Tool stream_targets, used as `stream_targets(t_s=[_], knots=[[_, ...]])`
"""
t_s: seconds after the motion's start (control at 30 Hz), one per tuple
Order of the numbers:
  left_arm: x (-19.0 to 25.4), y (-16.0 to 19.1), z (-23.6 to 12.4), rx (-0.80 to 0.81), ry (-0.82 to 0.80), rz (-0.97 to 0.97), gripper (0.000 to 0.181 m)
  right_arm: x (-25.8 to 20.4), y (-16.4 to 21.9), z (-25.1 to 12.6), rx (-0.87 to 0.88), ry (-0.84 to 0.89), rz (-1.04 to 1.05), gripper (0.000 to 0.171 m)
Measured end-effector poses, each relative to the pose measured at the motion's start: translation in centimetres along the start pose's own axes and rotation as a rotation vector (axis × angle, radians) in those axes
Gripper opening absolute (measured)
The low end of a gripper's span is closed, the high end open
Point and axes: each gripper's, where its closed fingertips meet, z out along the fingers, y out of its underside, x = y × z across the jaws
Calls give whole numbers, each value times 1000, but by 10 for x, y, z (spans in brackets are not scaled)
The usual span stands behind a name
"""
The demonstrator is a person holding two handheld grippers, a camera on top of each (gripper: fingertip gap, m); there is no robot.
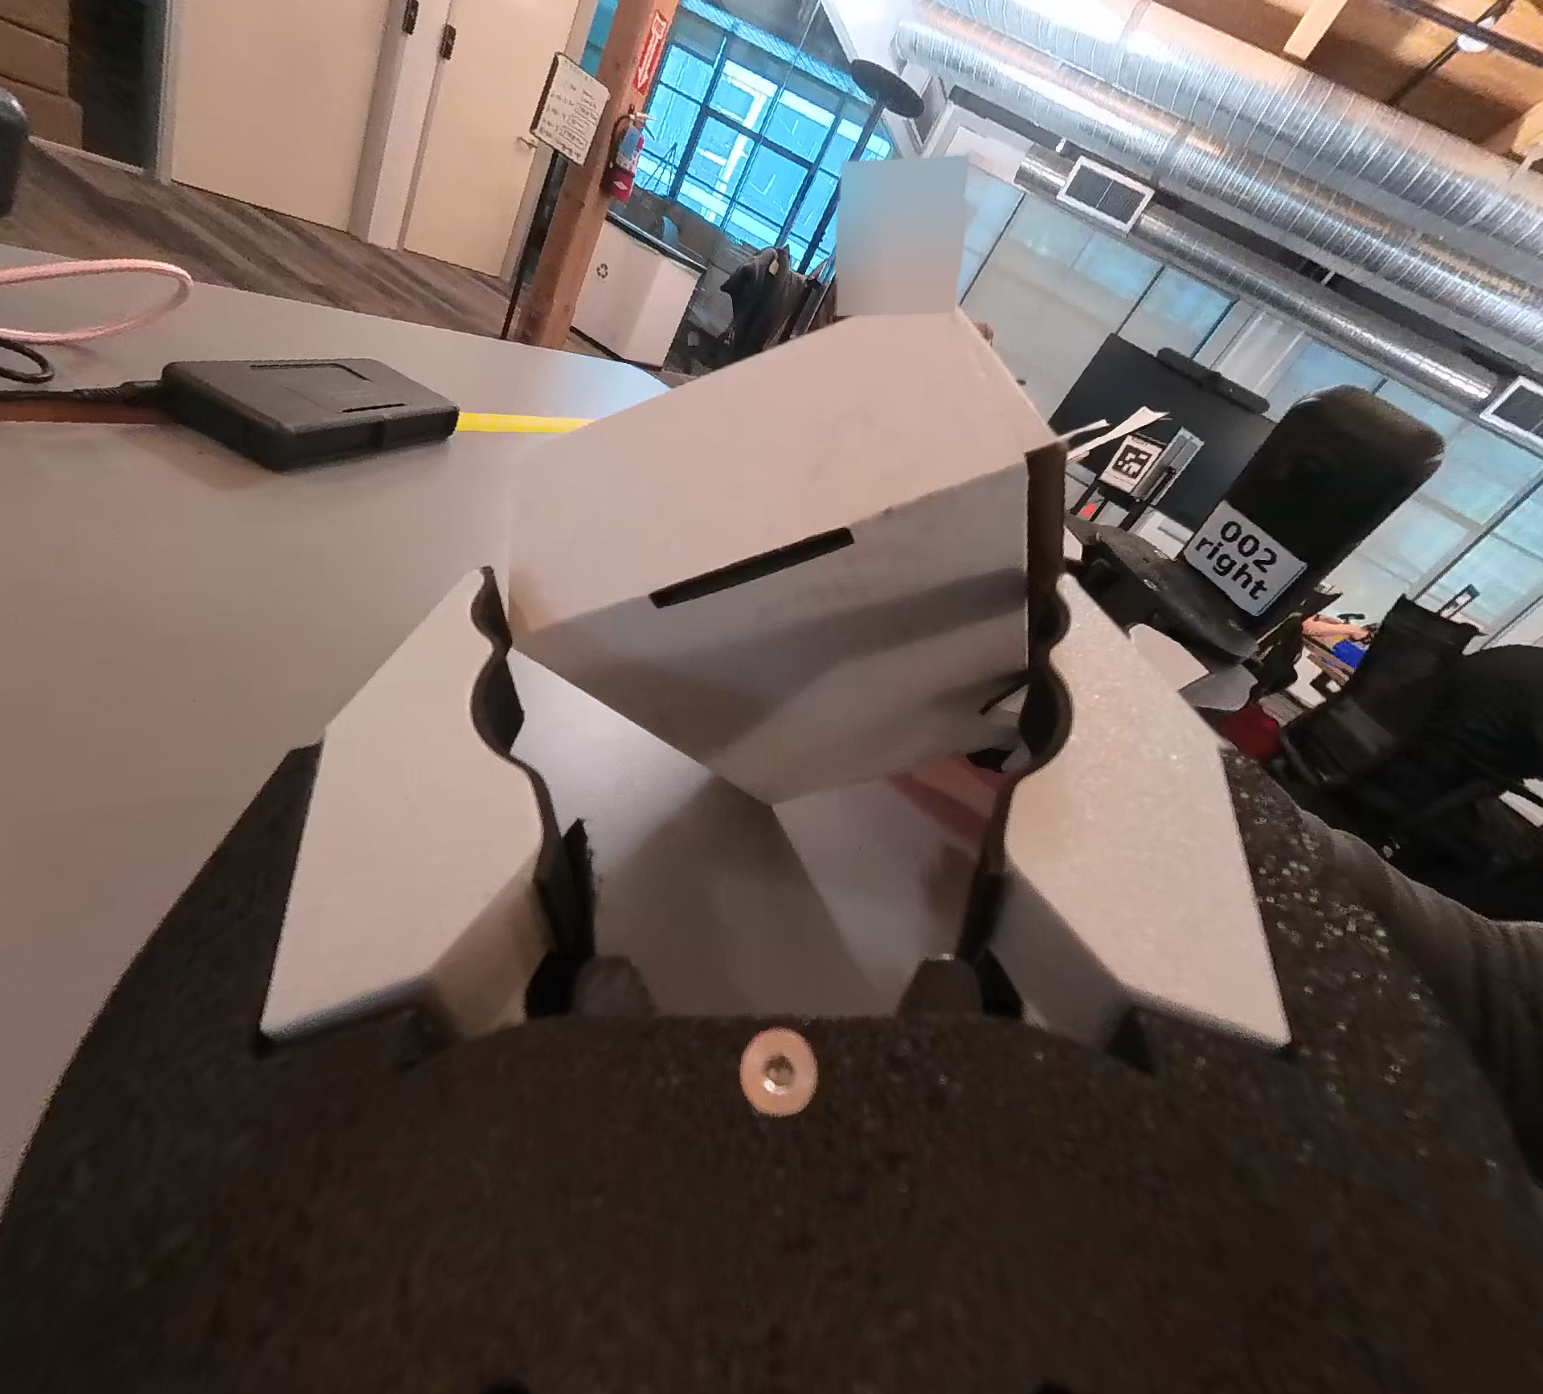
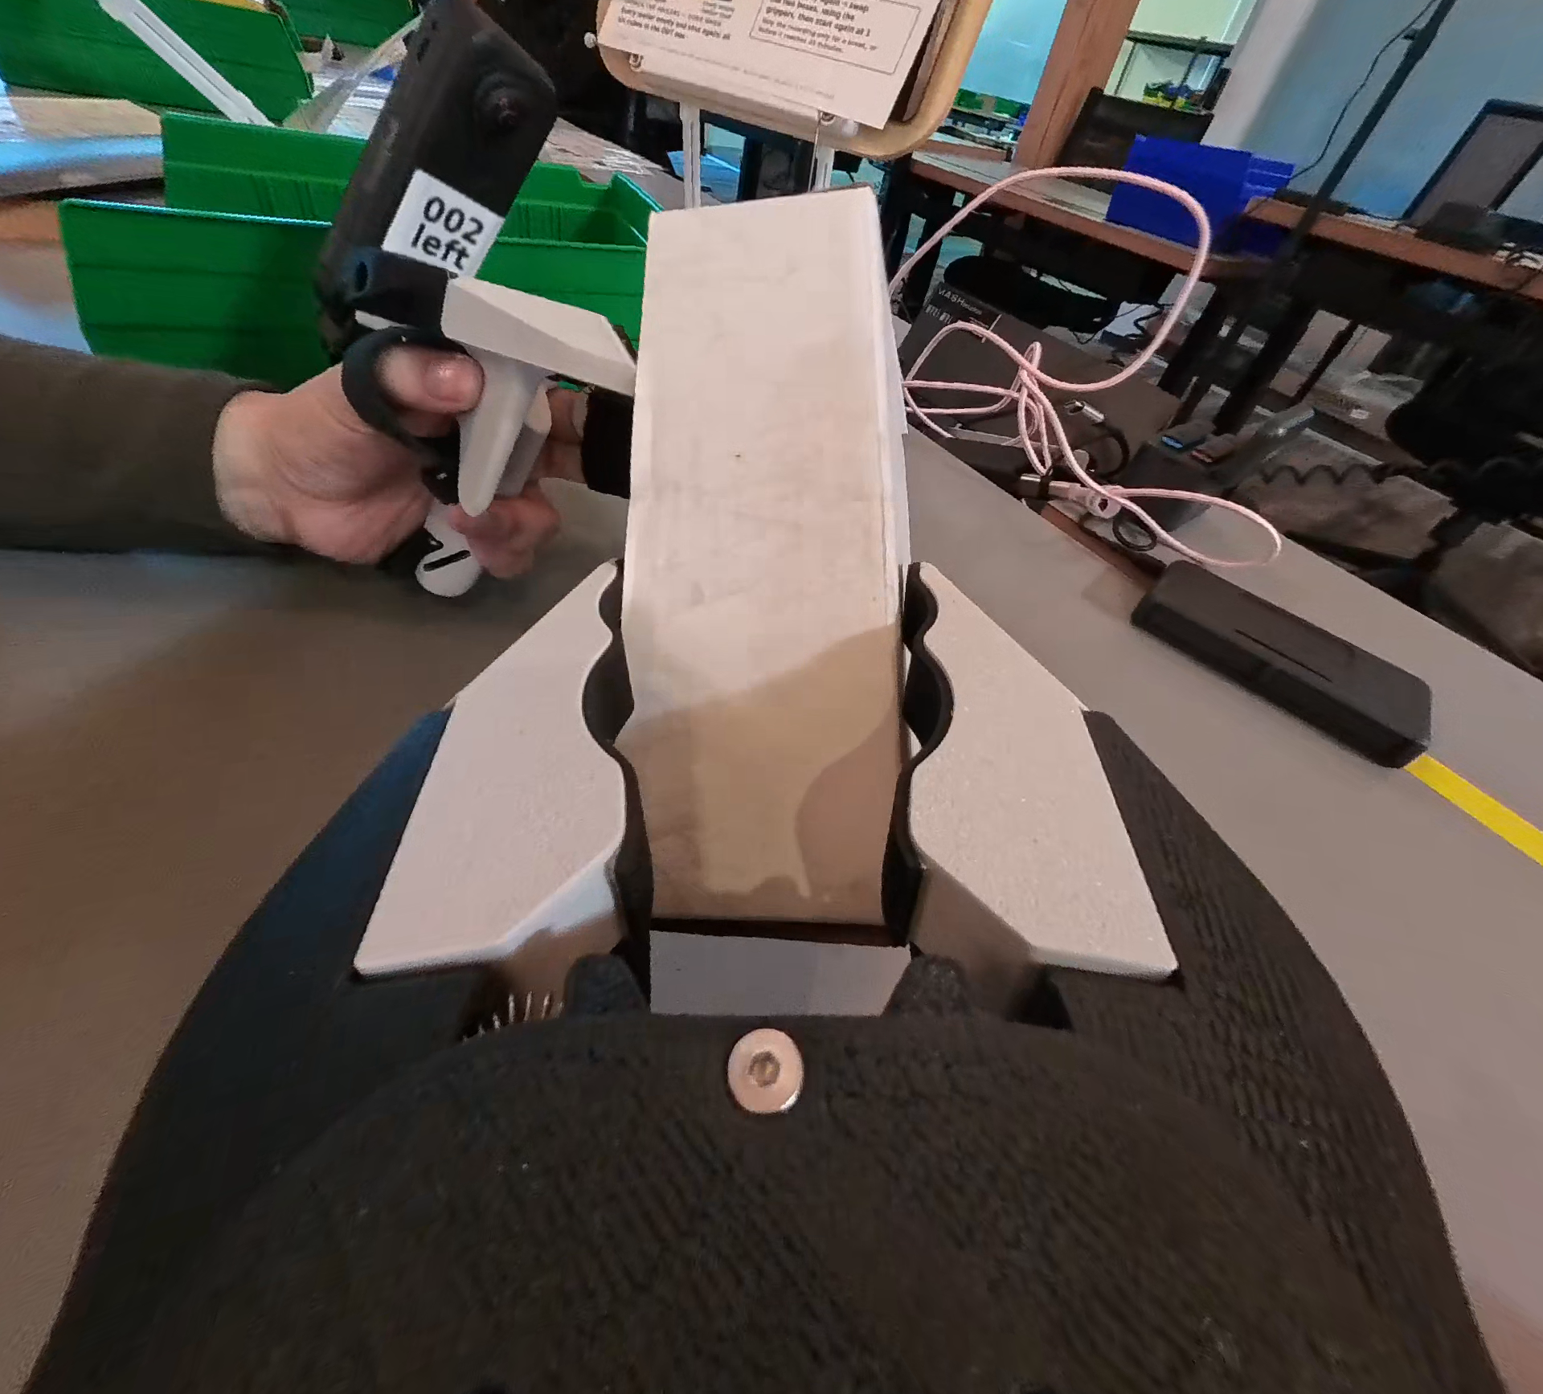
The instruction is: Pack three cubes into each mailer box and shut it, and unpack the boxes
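Both your grippers hold the closed white cardboard mailer box (image 2: 764,561) up off the grey desk (image 2: 209,686).
Your right gripper (image 2: 761,694) fingers clamp its narrow edge at 12 o'clock; your left gripper (image 1: 764,694) fingers pinch a corner.

Open-plan workshop: exposed ducts (image 1: 1252,127), green bins (image 2: 250,269), benches (image 2: 1169,219).

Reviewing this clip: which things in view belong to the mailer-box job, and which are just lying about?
Part of the job:
- white cardboard mailer box, held off the table
- right gripper, shut on the box
- left gripper, also gripping the box
- green plastic bins behind

Lying about:
- flat black rectangular device
- pink cable
- yellow tape line
- grey table
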Motion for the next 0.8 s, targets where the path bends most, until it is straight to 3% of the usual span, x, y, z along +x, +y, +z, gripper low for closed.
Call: stream_targets(t_s=[0.23,0.5,0.67,0.8], knots=[[2,3,0,3,6,-20,123,0,3,0,-29,40,-96,64],[2,14,-3,-114,60,-31,118,-4,7,-3,-102,73,-245,65],[0,17,-2,-132,41,-43,118,-2,-7,-8,-106,207,-522,65],[1,18,-2,-139,36,-38,118,-7,-10,-9,-107,208,-573,62]])
